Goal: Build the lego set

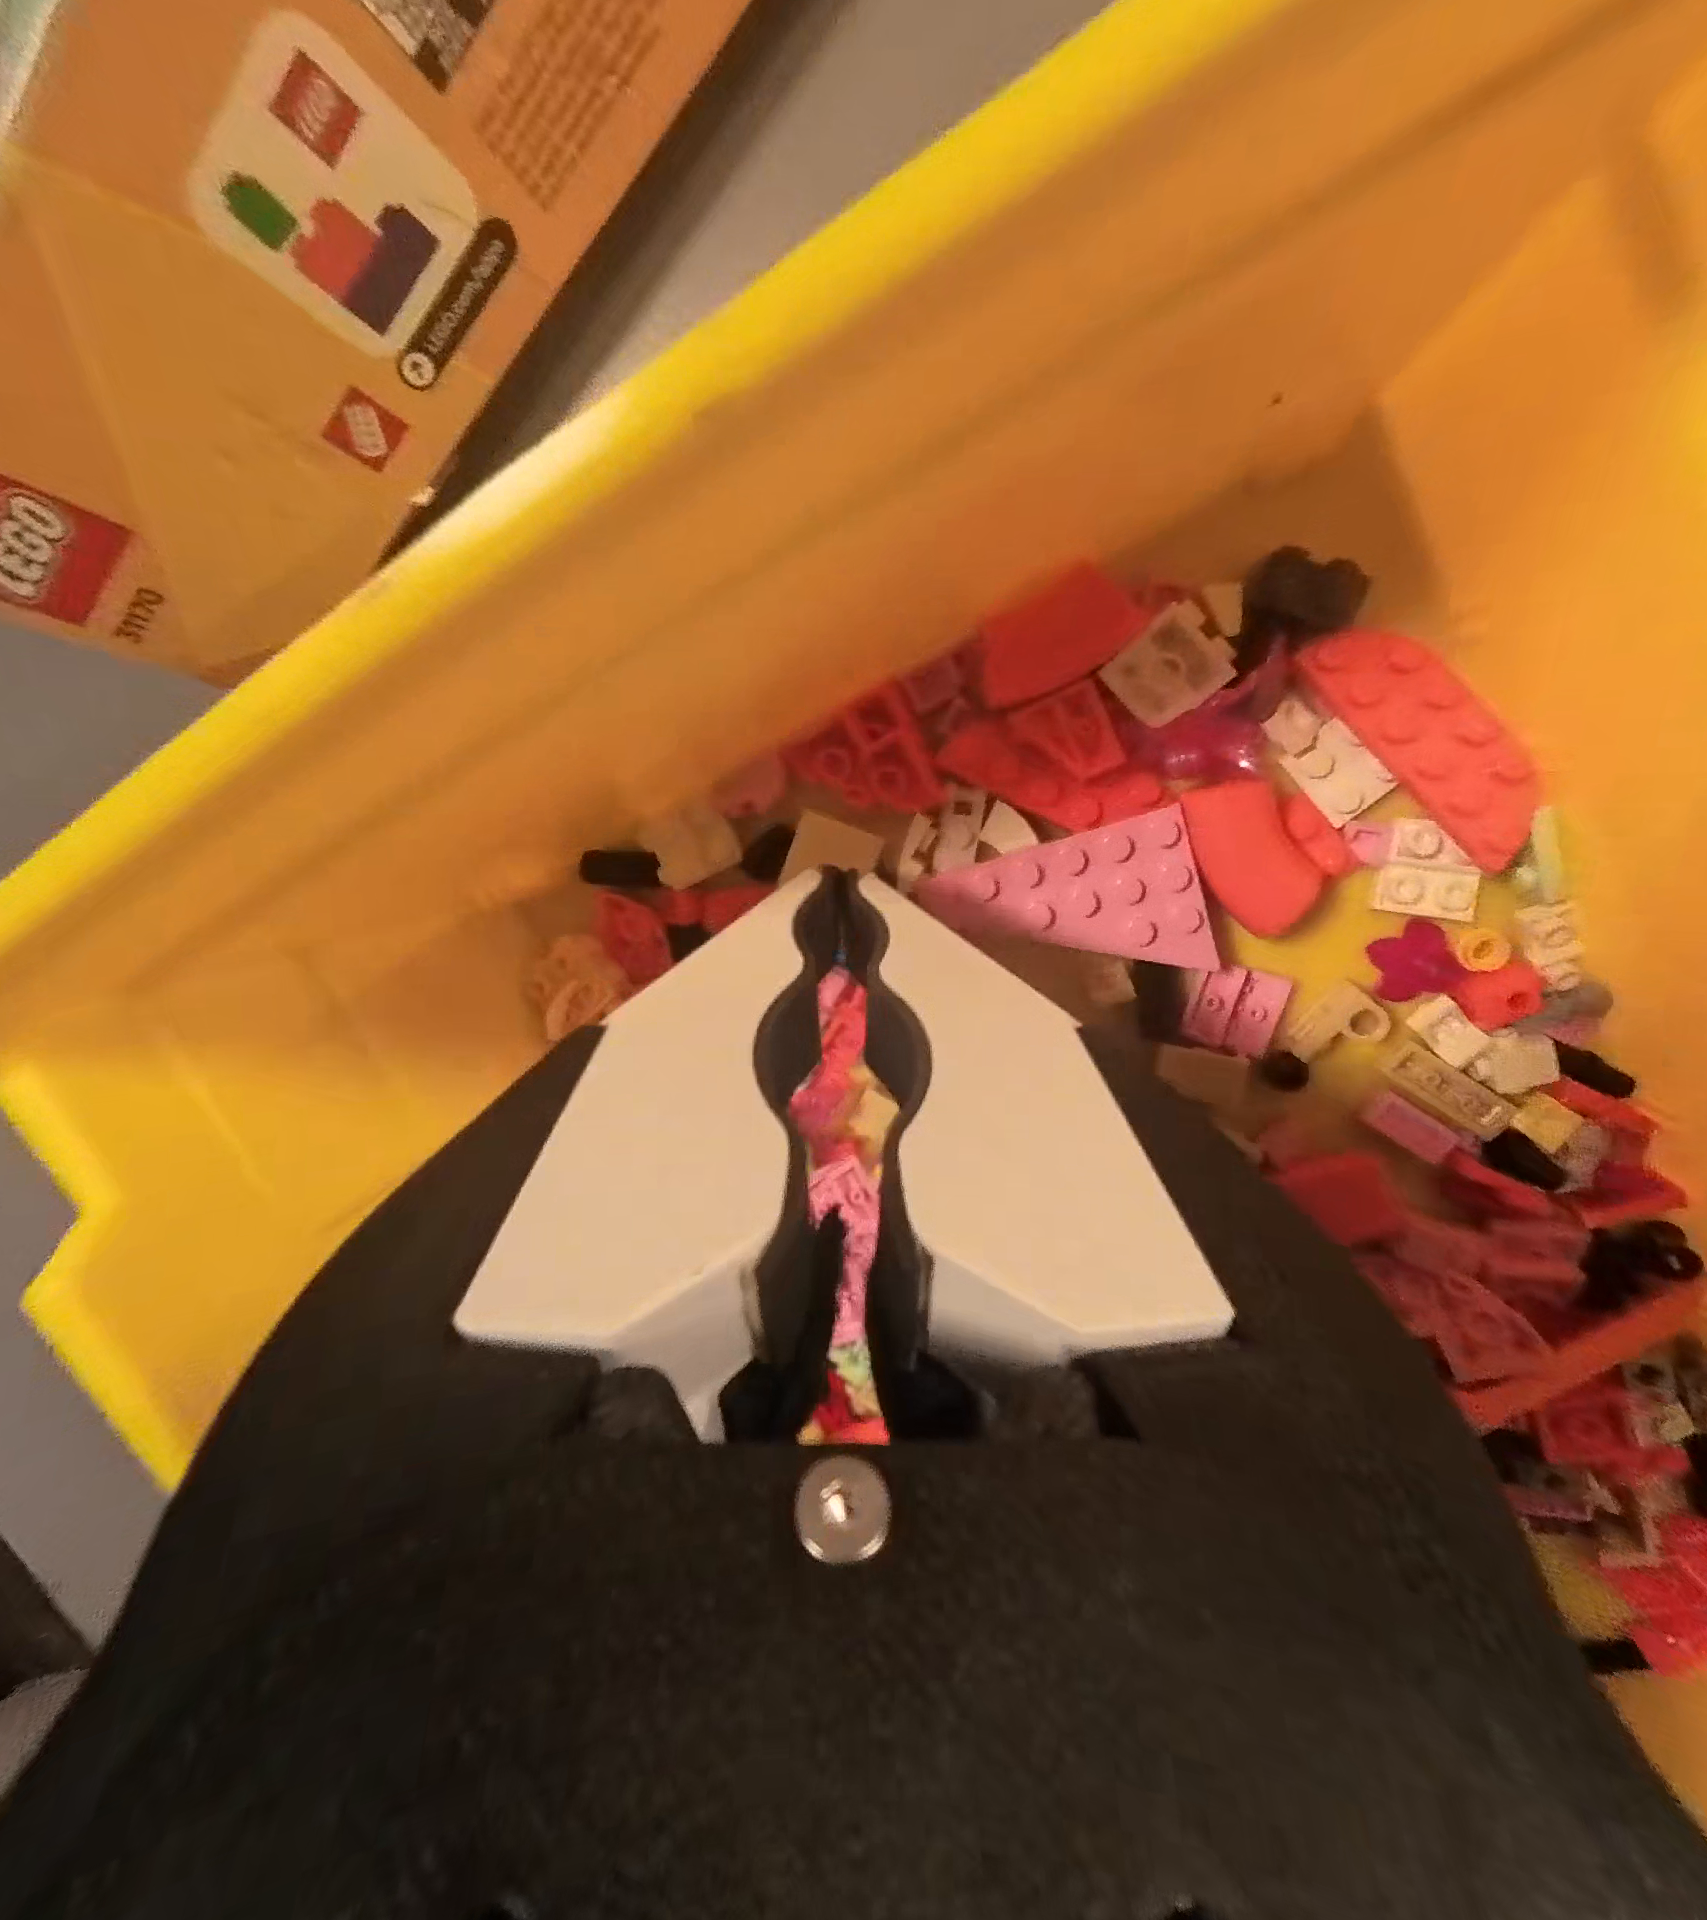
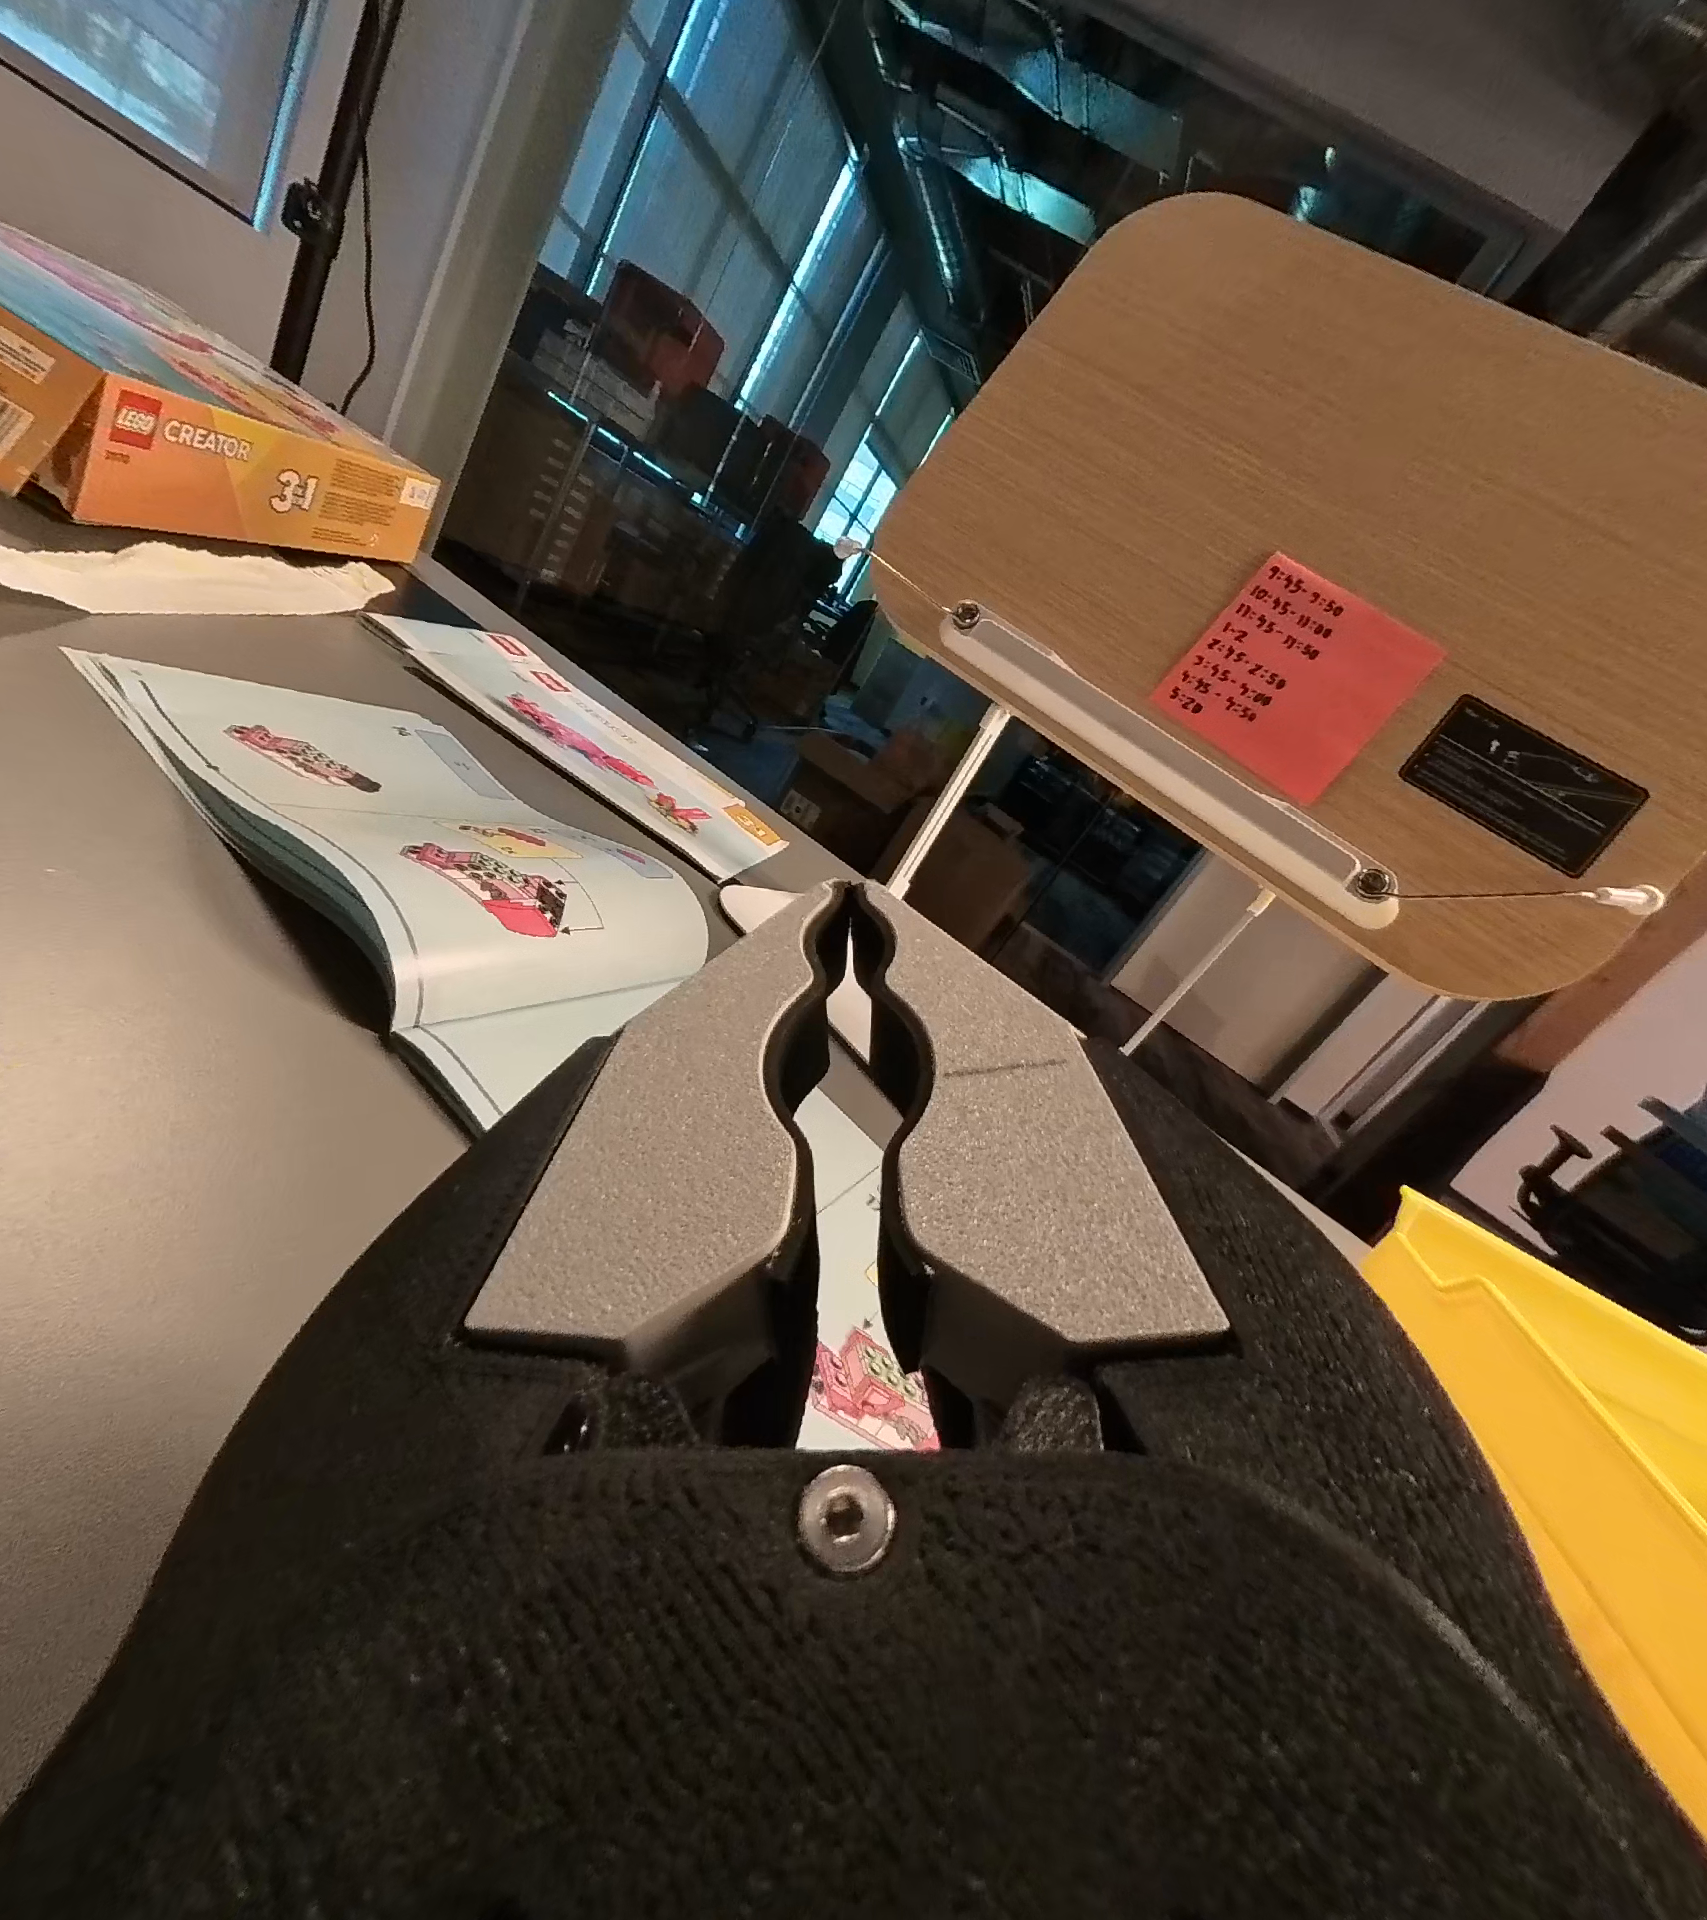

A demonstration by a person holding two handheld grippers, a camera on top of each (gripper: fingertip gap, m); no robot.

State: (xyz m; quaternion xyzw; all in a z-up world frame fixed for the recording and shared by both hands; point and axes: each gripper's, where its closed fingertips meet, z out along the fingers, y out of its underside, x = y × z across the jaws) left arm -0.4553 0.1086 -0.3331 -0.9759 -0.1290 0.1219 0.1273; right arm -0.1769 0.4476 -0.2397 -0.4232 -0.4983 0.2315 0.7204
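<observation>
Left gripper: the white-fingered left gripper (image 1: 841,883) noses into a yellow bin (image 1: 828,436), jaws closed with nothing visible between the tips, close above the brick pile.
Edges: the bin's wall rises just left of the tips; the rim runs diagonally above.
Bricks: red, pink, white and black toy bricks (image 1: 1244,831) crowd the floor; a pink wedge plate (image 1: 1098,894) lies just right of the tips.
Right gripper: the grey right gripper (image 2: 849,896), closed on air, hangs over the dark counter (image 2: 101,1143).
Open room: bare counter to its left; an open instruction booklet (image 2: 433,852) lies ahead, a toy box (image 2: 236,457) well beyond.
</observation>
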